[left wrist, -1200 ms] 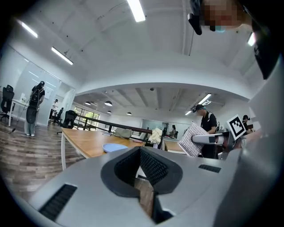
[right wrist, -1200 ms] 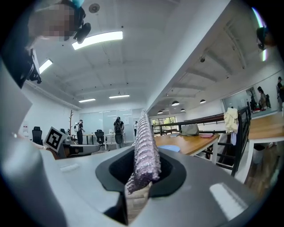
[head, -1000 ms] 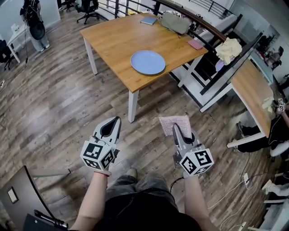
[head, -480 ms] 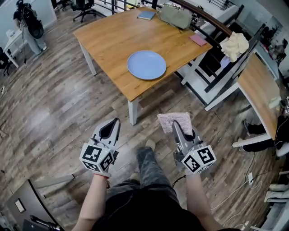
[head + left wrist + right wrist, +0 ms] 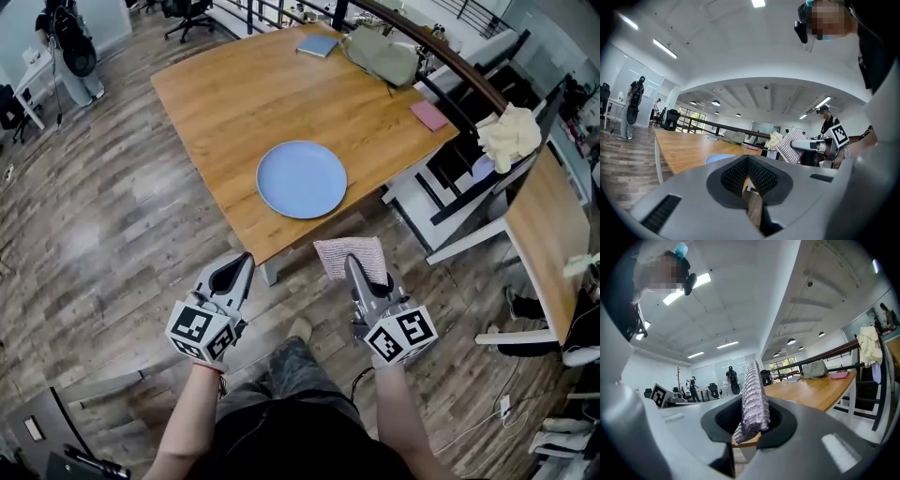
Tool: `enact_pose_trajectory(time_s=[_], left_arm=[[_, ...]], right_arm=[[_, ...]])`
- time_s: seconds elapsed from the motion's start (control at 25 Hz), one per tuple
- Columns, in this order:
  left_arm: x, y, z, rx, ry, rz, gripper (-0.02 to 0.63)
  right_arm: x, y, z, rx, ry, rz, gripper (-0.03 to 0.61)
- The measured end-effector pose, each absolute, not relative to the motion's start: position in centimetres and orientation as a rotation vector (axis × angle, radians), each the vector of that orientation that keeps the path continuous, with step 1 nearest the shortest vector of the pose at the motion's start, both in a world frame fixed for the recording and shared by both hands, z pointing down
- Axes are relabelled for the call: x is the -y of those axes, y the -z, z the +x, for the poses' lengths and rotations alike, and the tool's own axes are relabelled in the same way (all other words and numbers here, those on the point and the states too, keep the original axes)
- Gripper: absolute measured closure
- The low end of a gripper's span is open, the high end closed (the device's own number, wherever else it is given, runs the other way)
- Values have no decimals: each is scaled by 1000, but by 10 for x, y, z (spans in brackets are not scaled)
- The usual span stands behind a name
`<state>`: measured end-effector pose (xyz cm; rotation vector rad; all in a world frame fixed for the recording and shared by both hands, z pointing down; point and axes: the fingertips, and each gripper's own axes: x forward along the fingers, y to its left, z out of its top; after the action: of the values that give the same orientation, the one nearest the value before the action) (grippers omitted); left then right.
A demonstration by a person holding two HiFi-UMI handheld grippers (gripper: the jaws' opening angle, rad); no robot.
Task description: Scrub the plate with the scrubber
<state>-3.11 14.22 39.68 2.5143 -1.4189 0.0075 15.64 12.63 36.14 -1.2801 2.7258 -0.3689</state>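
Right claw (image 5: 353, 266) is pinching the scrubber (image 5: 334, 255) by its near edge, jaws pressing together on the cloth. The pad is standing out past the tips, probably so its face is free to meet the plate. In the right claw's own view the scrubber is running edge-on, straight up between the jaws.

Left claw (image 5: 246, 257) is pressed together with nothing in it. My guess is it's just riding along, available to steady the plate later.

Both claws are pointing roughly level toward the desk (image 5: 225, 89), side by side over the wooden floor (image 5: 103, 216), not yet over the desk top.

The plate (image 5: 302, 179) is lying flat near the desk's near corner, well apart from the bag (image 5: 382, 54) and notebook (image 5: 318, 45) at the far side. Nothing is touching it, so scrubbing is not yet starting, and its spot by the corner is looking easy to reach.

Versus the earlier frames:
- The desk and plate are sitting lower and larger in the head view. The desk corner is now just ahead of the claw tips, where it was well apart from them before.
- The person is walking in.
- Both claws are keeping the same state, and the scrubber is staying in the same grip.
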Motion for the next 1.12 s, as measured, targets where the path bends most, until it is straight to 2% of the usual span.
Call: enact_pose_trajectory(time_s=[0.68, 1.12], left_arm=[[-67, -419, -19, 1489, -113, 2418, 617], [3, -445, -14, 1304, -138, 2473, 617]], right_arm=[[-37, -391, 149, -2757, 503, -1135, 505], [15, -400, 130, -2785, 513, -1242, 505]])
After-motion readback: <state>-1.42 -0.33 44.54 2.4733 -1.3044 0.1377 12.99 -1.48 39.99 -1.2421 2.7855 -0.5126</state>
